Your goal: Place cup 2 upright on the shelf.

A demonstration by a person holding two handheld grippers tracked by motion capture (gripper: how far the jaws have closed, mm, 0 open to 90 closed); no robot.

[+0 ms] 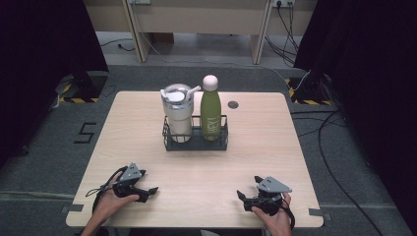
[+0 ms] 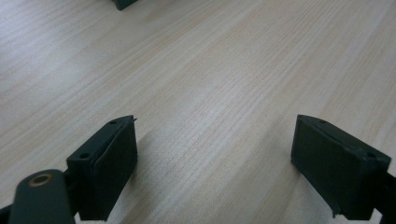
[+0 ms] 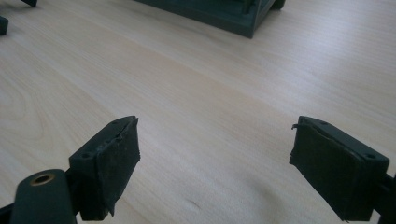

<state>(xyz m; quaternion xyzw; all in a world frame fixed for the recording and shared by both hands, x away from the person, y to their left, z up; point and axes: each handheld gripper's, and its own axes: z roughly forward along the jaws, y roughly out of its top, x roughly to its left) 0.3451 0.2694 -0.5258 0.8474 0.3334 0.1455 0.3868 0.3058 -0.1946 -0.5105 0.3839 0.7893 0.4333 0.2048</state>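
A: Starting at the left of the high view, the left gripper sits low over the near left part of the wooden table, held in the person's left hand. Jaws spread wide, nothing between them.

B: Confirmed in the left gripper view: both black jaws far apart, just bare wood grain in the gap.

A: Moving to the centre, there's the dark wire basket, standing toward the far middle of the table. In its left half, a white tumbler with a lid and straw, upright.

B: And right beside it, in the right half, the green bottle with a pale cap, also upright. The two stand close together; I can't tell whether they touch.

A: Both grippers are well apart from that basket.

B: Over on the right, the right gripper in the right hand, near the front edge. Its own view shows the jaws spread wide and empty, with the basket's corner ahead.
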